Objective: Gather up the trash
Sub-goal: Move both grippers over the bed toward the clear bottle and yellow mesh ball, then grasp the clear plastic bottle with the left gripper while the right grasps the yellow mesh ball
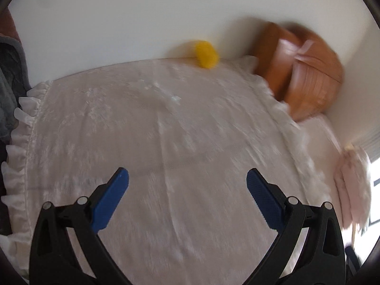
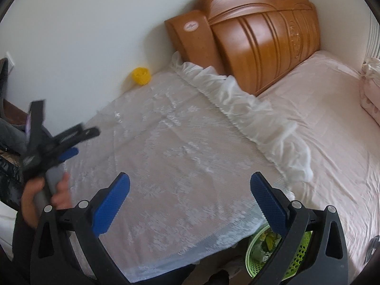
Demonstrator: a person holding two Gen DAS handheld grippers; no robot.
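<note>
both the left gripper (image 1: 187, 178) and right gripper (image 2: 190, 182) gape empty over the lace-covered surface (image 2: 180, 166), the yellow trash (image 1: 206, 54) far ahead against the wall, so a hurried reach may snag lace.

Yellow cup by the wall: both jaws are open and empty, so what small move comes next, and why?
Probably ease the left gripper forward over the lace cloth toward the yellow cup. It lies straight ahead at the far edge, nothing held, and the green basket waits near the right gripper.
</note>
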